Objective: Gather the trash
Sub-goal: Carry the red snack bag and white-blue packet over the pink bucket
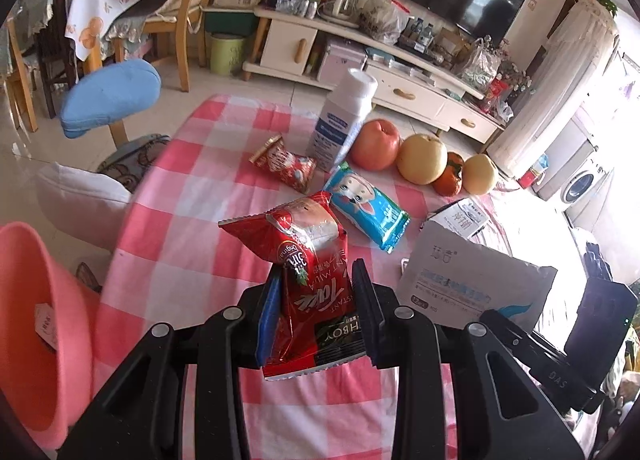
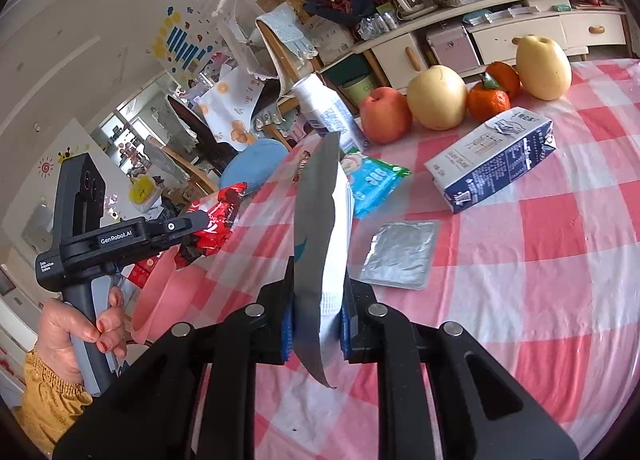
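My left gripper [image 1: 318, 280] is shut on a crumpled red snack wrapper [image 1: 308, 252], held up over the pink checked tablecloth [image 1: 192, 228]. In the right wrist view my right gripper [image 2: 320, 300] is shut on a flat white and silver packet [image 2: 320, 228] that stands on edge between the pads. That view also shows the left gripper [image 2: 196, 226] with the red wrapper [image 2: 216, 216], just above a pink basin [image 2: 160, 300] at the table's left edge. On the table lie a blue wrapper [image 2: 372, 184], a silver foil sachet [image 2: 400, 256], a small red wrapper [image 1: 284, 164] and a milk carton [image 2: 492, 160].
A white bottle [image 1: 344, 120] stands at the far side beside an apple [image 2: 384, 120], two pears [image 2: 436, 98] and oranges [image 2: 488, 100]. A person's hand [image 2: 80, 332] holds the left gripper's handle. Beyond the table are a blue stool [image 1: 108, 100], chairs and a TV cabinet [image 1: 400, 88].
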The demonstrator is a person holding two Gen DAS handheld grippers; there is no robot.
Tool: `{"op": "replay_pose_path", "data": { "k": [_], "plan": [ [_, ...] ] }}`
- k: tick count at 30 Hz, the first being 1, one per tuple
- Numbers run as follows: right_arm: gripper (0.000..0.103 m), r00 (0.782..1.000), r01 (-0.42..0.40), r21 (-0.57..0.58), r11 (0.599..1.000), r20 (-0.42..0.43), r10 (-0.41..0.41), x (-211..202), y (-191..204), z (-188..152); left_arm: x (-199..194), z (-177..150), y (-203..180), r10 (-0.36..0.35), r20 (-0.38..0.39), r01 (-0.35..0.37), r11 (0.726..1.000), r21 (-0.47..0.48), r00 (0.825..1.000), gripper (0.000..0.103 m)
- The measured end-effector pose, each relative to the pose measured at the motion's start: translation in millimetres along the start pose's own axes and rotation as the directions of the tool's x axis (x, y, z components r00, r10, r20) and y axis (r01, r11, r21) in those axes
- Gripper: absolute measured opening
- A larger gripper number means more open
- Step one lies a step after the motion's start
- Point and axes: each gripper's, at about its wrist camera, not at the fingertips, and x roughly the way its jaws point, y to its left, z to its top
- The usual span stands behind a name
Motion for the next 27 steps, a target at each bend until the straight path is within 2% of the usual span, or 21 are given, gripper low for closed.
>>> {"op": "replay_pose_path", "data": {
  "k": [8,14,27],
  "plan": [
    [0.019,1.000,-0.004,-0.023,1.000,0.007,0.004,7,27,-4,-26,-3,22,0.089,0.066,-0.091,0.995,0.037,0.994,0.036],
    [0.019,1.000,-0.031,-0.050,0.998,-0.007,0.031,16,52,-8,-41,-4,40,0.123,0.098,-0.126,0.992,0.027,0.988,0.036],
    [0.019,0.992,-0.119,-0.115,0.986,-0.064,0.112,55,128,-18,-79,-11,102,0.175,0.160,-0.166,0.984,-0.067,0.971,0.036]
  ]
}}
